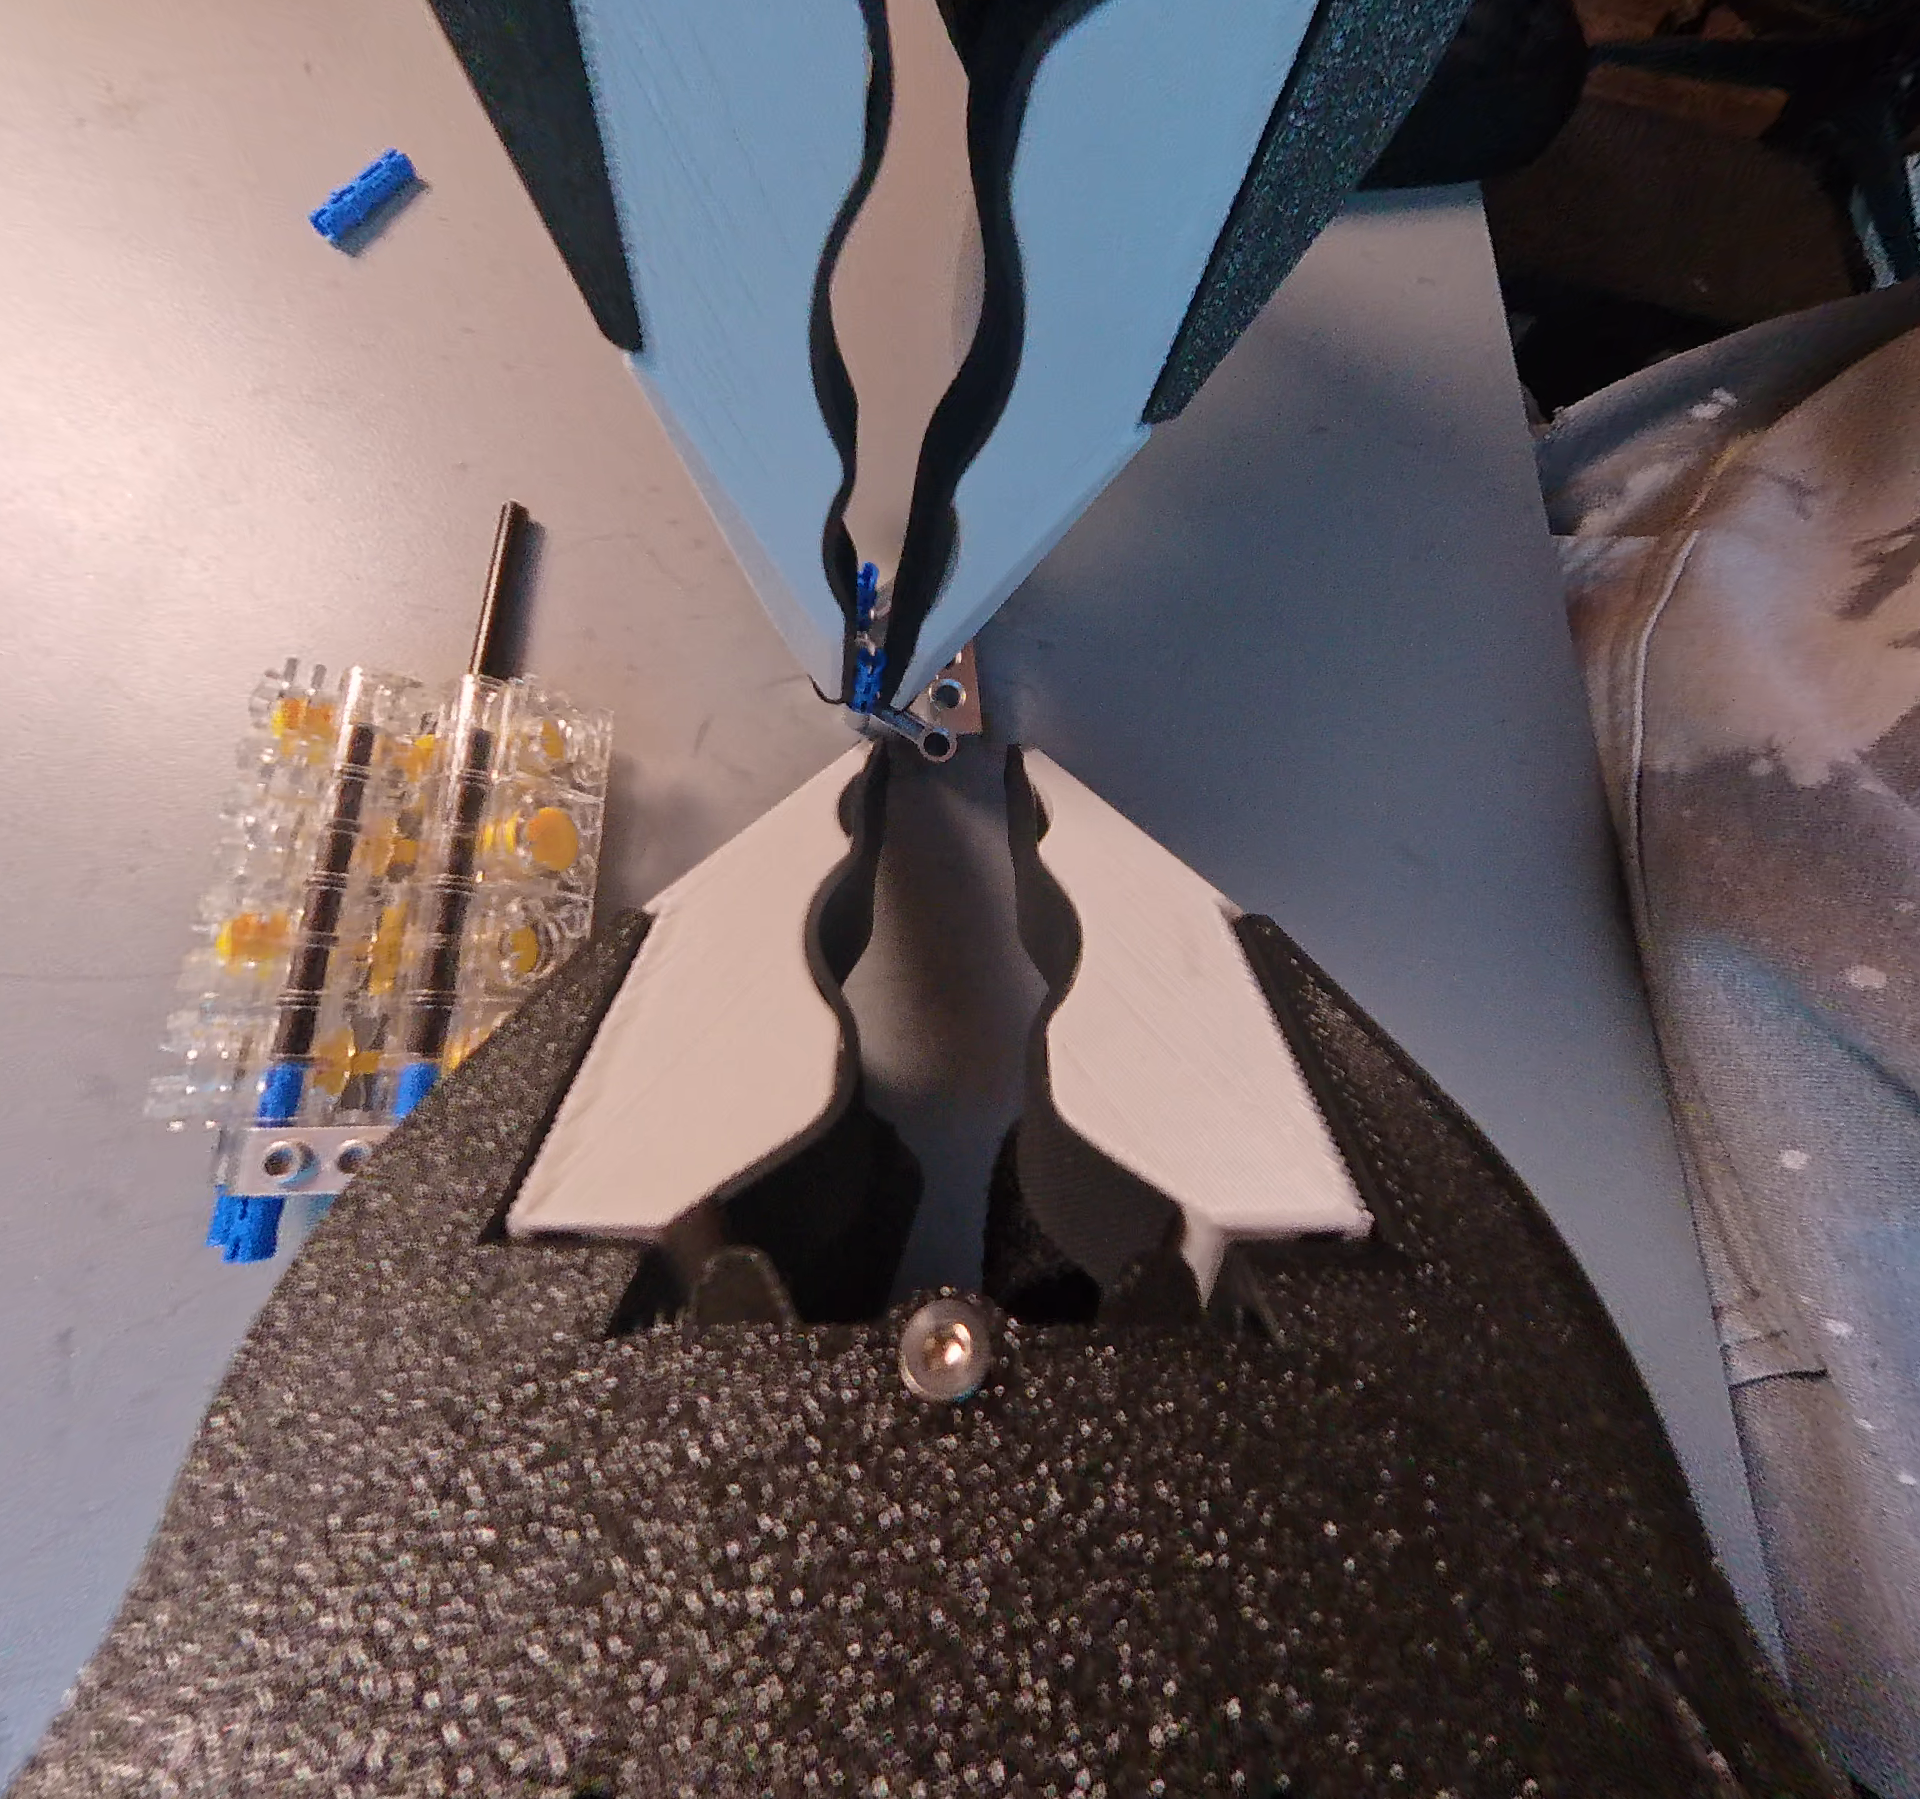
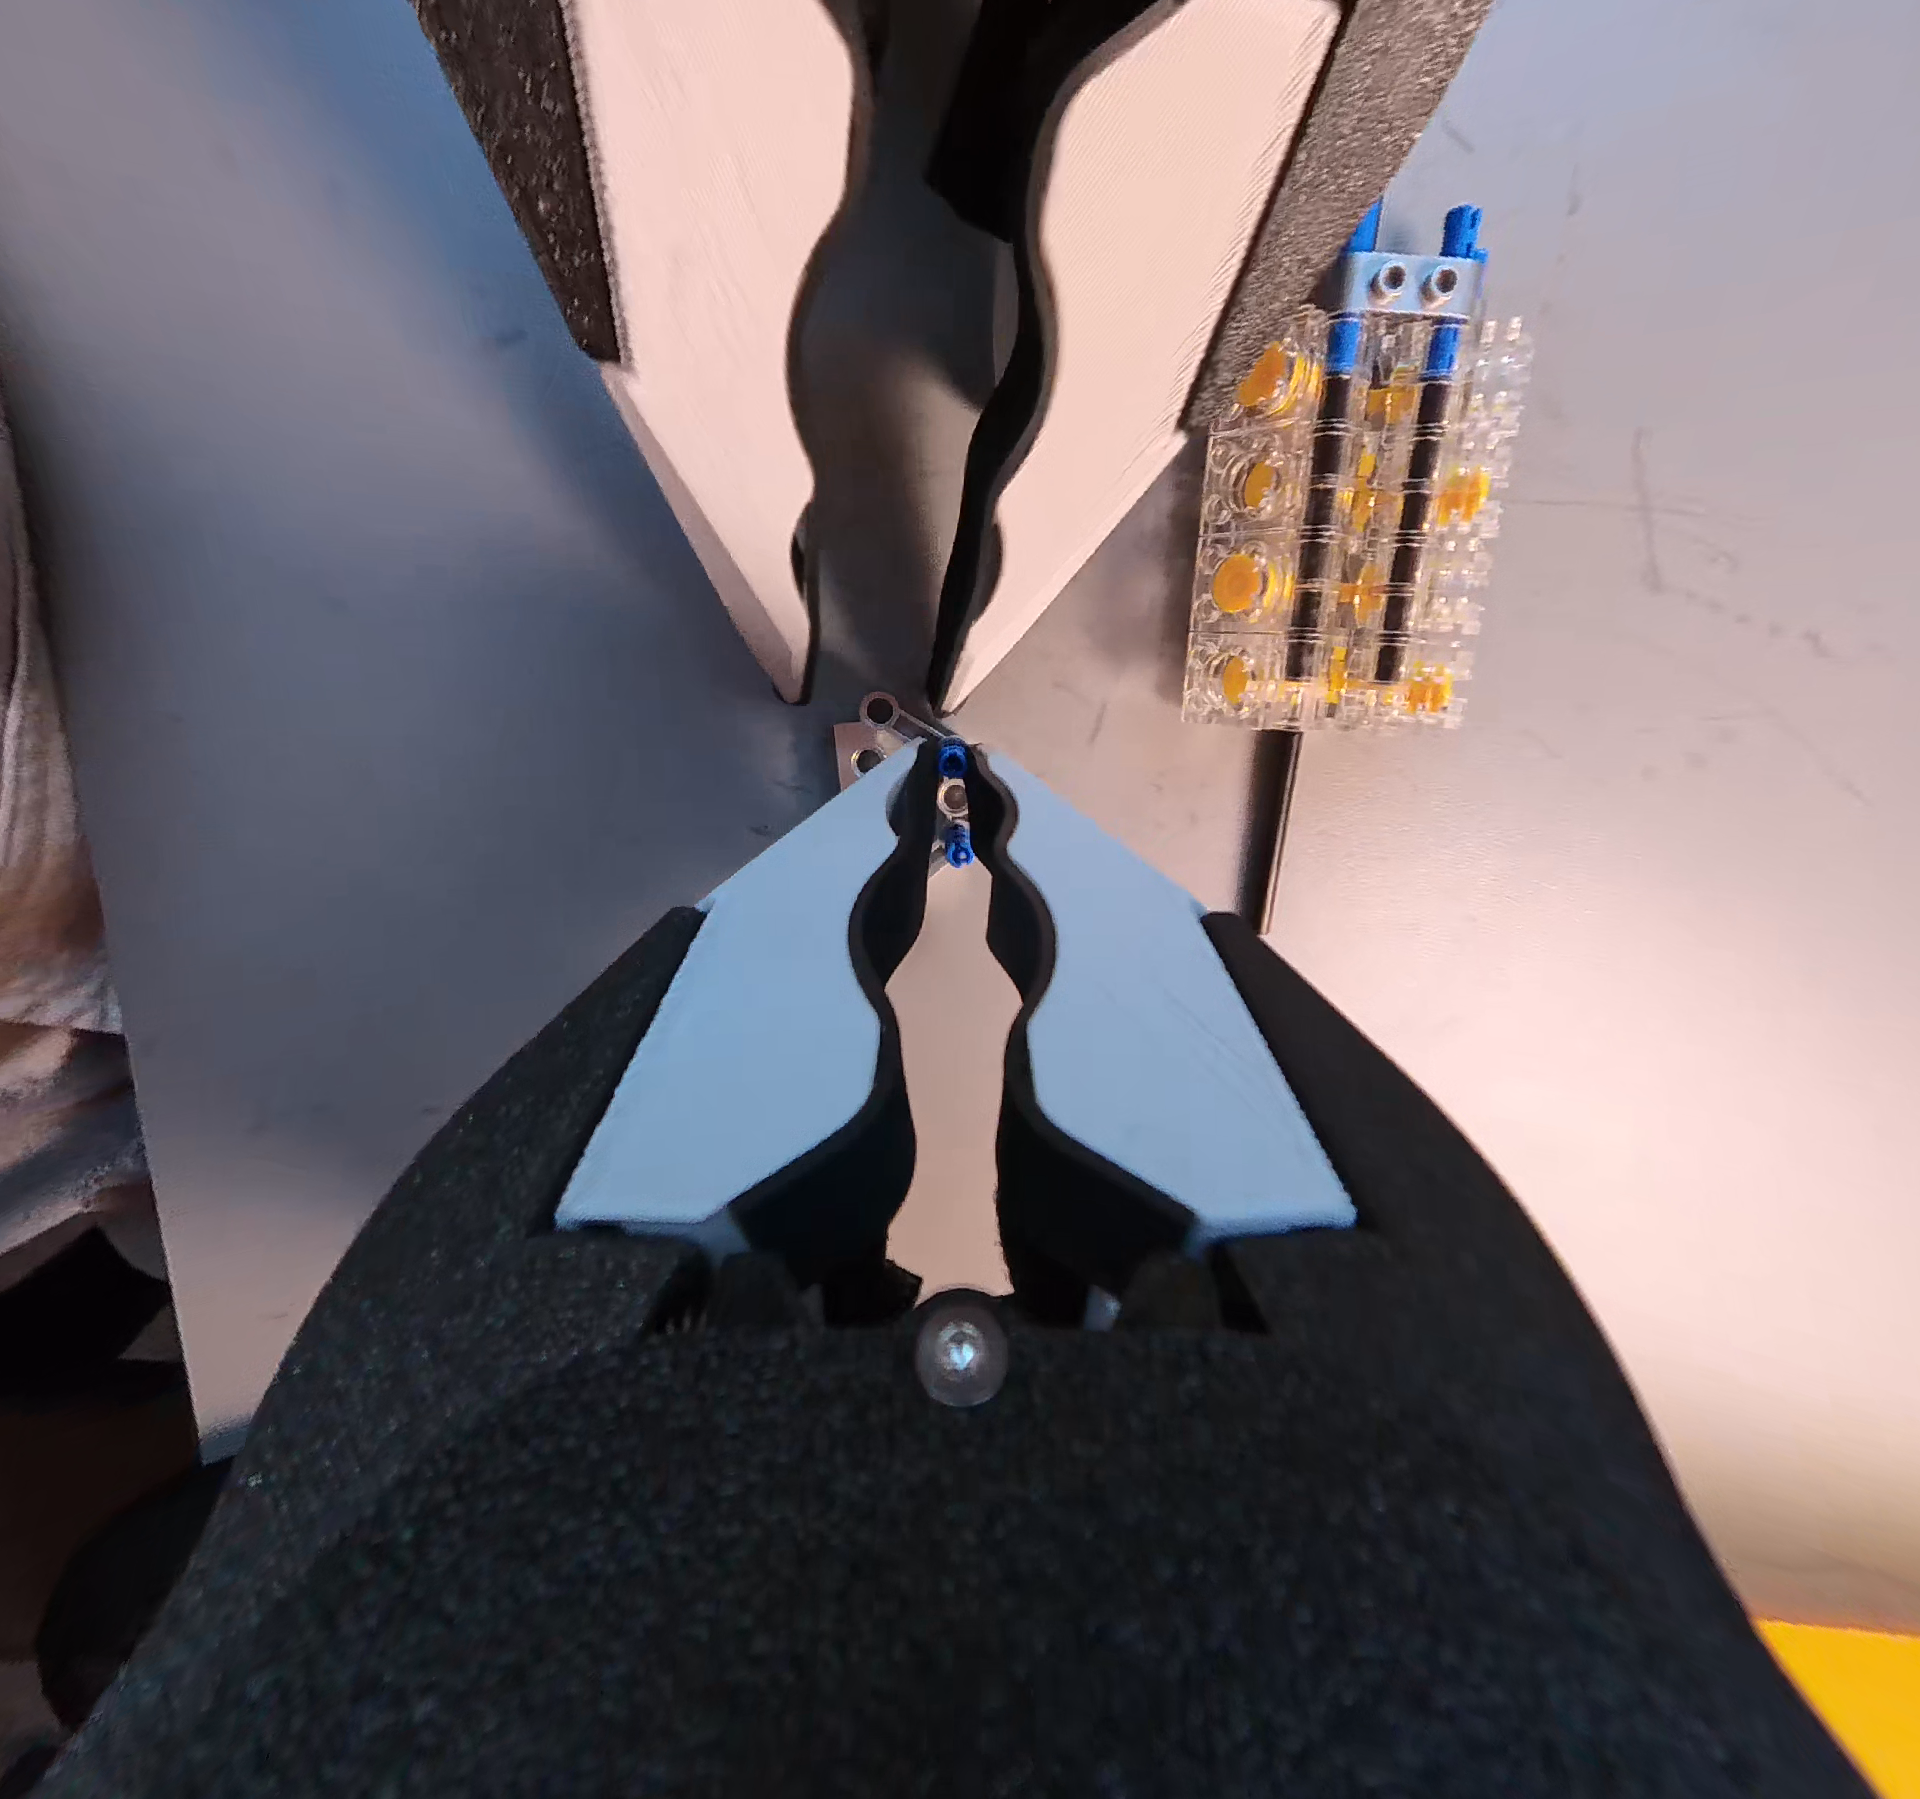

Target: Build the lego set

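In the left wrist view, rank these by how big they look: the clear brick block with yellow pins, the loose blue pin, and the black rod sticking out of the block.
1. clear brick block
2. black rod
3. loose blue pin, lying farther from the camera

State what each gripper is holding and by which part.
The right gripper pinches a small grey beam with blue pins between its fingertips, across the beam's sides. The left gripper is open around the beam's free end and holds nothing.
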{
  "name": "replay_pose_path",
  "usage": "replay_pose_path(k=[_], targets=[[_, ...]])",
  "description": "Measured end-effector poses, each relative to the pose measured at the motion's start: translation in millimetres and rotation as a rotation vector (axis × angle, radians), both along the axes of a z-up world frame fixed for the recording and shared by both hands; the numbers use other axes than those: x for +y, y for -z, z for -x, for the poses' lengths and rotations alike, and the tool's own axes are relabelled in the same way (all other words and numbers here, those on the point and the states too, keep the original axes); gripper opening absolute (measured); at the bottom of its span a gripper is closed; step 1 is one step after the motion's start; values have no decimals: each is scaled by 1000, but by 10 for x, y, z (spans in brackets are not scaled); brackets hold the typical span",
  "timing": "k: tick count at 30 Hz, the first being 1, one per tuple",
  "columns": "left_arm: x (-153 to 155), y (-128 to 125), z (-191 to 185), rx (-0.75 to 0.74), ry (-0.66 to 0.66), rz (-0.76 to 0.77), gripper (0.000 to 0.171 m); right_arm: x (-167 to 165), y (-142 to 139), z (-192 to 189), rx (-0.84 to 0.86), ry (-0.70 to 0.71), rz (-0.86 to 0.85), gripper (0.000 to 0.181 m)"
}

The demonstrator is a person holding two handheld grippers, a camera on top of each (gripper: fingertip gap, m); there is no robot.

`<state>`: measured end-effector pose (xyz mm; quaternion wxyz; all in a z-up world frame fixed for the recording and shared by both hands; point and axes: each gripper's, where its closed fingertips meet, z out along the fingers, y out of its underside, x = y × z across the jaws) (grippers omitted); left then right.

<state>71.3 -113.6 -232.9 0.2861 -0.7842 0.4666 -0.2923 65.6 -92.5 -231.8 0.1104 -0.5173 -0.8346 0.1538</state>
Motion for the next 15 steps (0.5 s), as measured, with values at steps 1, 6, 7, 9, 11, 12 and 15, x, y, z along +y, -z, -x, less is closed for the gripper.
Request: replay_pose_path(k=[1, 6, 7, 9, 11, 12, 15], targets=[[1, 10, -5, 10, 0, -11, 21, -6, 0, 7, 12, 13, 6, 2], [-12, 11, -6, 13, 4, -9, 21, -65, -56, 19, 91, 24, 33, 27], [-13, 11, 0, 13, 5, -5, 21, -61, -96, 31, 111, 28, 31, 26], [-8, 9, 9, 7, 4, 2, 22, -53, -159, 43, 133, 30, 28, 18], [-8, 8, 16, 5, 8, 1, 24, -88, -158, 11, 112, 10, 34, 13], [0, 10, 22, 9, 7, -7, 25, -83, -141, -7, 99, 1, 19, 13], [8, 11, 28, 12, 6, -14, 25, -82, -115, -28, 82, -16, 8, 3]])
